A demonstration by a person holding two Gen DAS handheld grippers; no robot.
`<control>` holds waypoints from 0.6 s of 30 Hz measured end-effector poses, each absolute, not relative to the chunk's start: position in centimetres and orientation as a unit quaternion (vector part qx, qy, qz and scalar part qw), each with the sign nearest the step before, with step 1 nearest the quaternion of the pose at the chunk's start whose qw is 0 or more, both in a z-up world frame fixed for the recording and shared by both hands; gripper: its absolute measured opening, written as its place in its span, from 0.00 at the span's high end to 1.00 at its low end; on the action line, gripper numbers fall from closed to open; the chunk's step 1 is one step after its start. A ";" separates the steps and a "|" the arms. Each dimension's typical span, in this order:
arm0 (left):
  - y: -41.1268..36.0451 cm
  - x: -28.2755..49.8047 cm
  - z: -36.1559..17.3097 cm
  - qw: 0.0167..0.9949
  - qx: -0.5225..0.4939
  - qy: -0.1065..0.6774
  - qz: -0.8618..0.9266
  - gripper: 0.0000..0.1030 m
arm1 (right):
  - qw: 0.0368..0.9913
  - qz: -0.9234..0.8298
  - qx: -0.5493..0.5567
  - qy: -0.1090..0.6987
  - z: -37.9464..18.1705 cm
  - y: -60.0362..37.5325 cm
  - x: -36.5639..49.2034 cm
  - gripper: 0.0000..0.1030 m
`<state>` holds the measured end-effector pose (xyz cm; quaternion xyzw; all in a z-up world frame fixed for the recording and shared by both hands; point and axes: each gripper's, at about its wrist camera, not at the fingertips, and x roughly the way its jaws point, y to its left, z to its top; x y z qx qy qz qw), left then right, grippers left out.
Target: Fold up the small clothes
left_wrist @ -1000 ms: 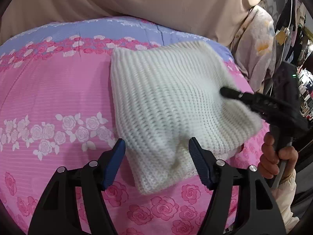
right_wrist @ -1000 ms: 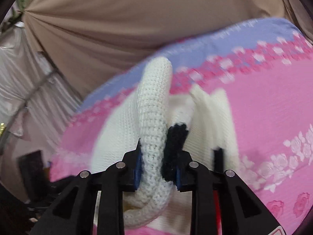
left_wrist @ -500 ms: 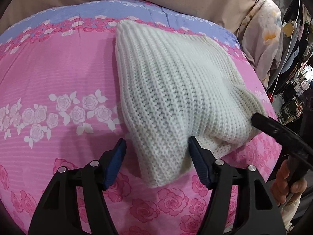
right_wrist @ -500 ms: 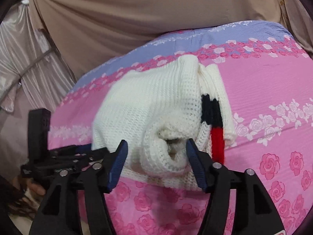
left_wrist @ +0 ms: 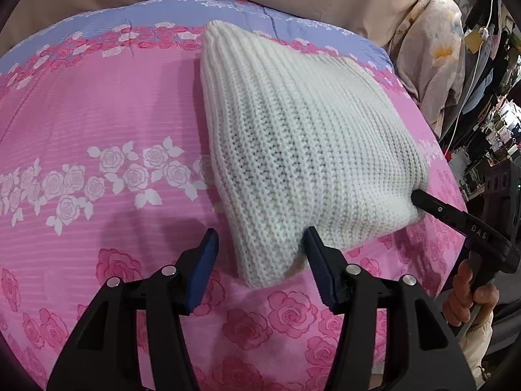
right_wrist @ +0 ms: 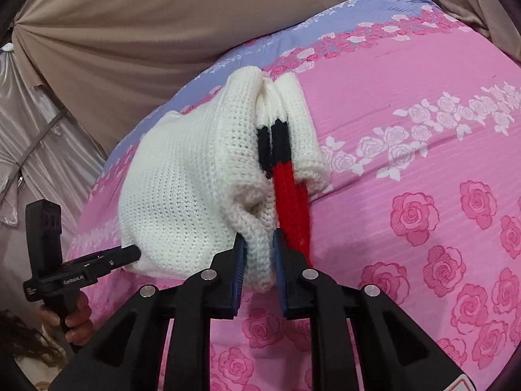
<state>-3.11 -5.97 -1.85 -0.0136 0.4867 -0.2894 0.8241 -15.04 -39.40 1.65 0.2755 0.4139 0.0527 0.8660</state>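
Folded white sweater (left_wrist: pixel 302 150) lies on the pink bedspread (left_wrist: pixel 97 123). Left claw (left_wrist: pixel 260 254), jaws wide, straddles its 6 o'clock corner. Right claw (right_wrist: pixel 257 254) pinches a white fold of the sweater's edge.

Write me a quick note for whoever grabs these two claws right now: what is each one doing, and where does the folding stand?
Left claw: open, a corner of the white knit sweater between its fingers, not gripped.
Right claw: shut on a thick edge of the sweater, beside its red and black stripe.
The sweater lies on the pink floral bedspread, already folded into a compact bundle.
Left: probably release the right claw, tidy the loose edge and flatten the bundle.
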 end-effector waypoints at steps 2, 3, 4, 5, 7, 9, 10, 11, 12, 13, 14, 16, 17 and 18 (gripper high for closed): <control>-5.0 -3.4 -0.2 0.833 -0.025 0.468 -0.293 0.50 | 0.877 0.051 0.268 0.395 3.8 -39.6 -15.5 0.70; -4.8 -3.4 0.5 0.838 -0.028 0.458 -0.294 0.49 | 0.884 0.047 0.263 0.384 4.8 -39.9 -15.6 0.69; -4.5 -3.3 1.5 0.845 -0.033 0.446 -0.294 0.47 | 0.893 0.041 0.257 0.368 6.1 -40.1 -15.4 0.64; -4.4 -3.0 2.5 0.852 -0.039 0.432 -0.295 0.46 | 0.899 0.043 0.255 0.354 6.6 -40.6 -14.9 0.54; -4.9 -2.2 3.6 0.862 -0.040 0.413 -0.292 0.44 | 0.905 0.053 0.253 0.339 7.7 -40.7 -13.1 0.40; -6.1 -1.3 4.2 0.867 -0.036 0.400 -0.295 0.44 | 0.905 0.054 0.236 0.349 7.2 -40.3 -10.7 0.35; -7.0 -0.8 4.1 0.869 -0.031 0.398 -0.293 0.44 | 0.902 0.045 0.224 0.366 6.4 -39.9 -9.0 0.35; -8.0 -0.1 3.8 0.869 -0.023 0.401 -0.288 0.44 | 0.896 0.042 0.218 0.384 5.5 -39.4 -7.9 0.35; -8.8 0.5 3.4 0.868 -0.019 0.405 -0.288 0.44 | 0.888 0.040 0.213 0.405 4.2 -39.0 -6.2 0.35; -9.2 0.9 2.8 0.866 -0.017 0.411 -0.284 0.45 | 0.882 0.040 0.210 0.420 3.3 -38.7 -5.3 0.39; -9.5 1.2 2.3 0.865 -0.015 0.417 -0.278 0.45 | 0.876 0.043 0.207 0.434 2.4 -38.3 -4.4 0.67; -9.8 1.3 2.2 0.869 -0.014 0.416 -0.267 0.45 | 0.884 0.055 0.217 0.410 3.5 -38.3 -5.0 0.80; -9.7 1.1 2.5 0.871 -0.014 0.410 -0.268 0.45 | 0.897 0.064 0.220 0.377 5.0 -38.6 -6.0 0.82; -9.7 0.9 2.8 0.874 -0.013 0.404 -0.270 0.45 | 0.907 0.066 0.221 0.353 6.0 -39.0 -6.7 0.83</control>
